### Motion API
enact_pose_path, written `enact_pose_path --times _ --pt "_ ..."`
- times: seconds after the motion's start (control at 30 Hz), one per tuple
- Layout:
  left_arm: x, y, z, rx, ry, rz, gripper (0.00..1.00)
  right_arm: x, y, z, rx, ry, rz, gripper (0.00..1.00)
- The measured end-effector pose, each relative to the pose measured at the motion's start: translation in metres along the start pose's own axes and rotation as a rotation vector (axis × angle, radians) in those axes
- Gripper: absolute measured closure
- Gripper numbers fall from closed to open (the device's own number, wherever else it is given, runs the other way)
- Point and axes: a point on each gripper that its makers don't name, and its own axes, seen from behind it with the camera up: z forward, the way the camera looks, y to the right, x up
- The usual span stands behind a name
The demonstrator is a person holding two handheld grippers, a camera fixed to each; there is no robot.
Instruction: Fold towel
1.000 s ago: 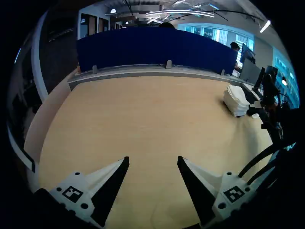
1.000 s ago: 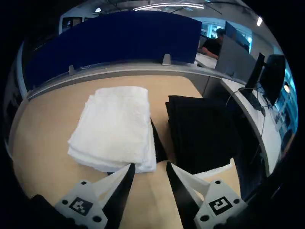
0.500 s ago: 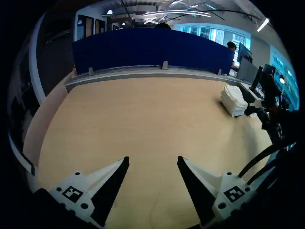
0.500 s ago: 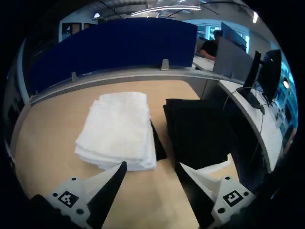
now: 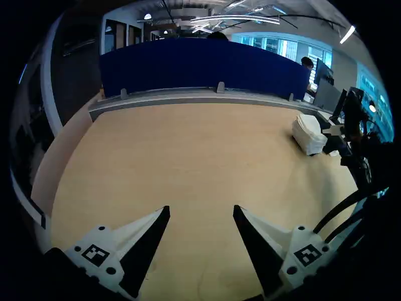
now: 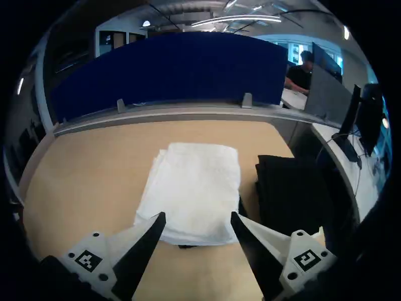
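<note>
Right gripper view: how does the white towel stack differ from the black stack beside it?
Colour: the white towel stack is bright, the black stack uniformly dark. Position: the white towel stack lies straight ahead of the open right gripper; the black stack sits to its right, nearer the desk edge. Both are folded piles lying flat, side by side.

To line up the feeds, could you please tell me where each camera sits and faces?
Left gripper view: on the left gripper, facing across the wooden desk to the blue partition; own open fingers below.
Right gripper view: on the right gripper, angled down at the white towel stack; own open fingers below.
Shared: desk, partition, towel stack.
</note>
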Motion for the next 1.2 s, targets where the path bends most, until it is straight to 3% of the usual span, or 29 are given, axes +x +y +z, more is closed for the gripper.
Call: enact_pose_path --times 0.3,0.7,1.2 --pt "-0.004 -0.009 -0.003 0.021 -0.004 -0.008 0.06 -0.006 -0.016 0.015 0.032 -0.03 -0.025 0.0" --pt "-0.007 -0.012 -0.001 0.03 -0.013 -0.01 0.06 -0.035 -0.018 0.028 0.032 -0.087 -0.061 0.0" --pt "-0.002 -0.01 0.007 0.031 -0.014 -0.013 0.06 0.021 -0.009 0.031 0.029 -0.013 -0.055 0.0"
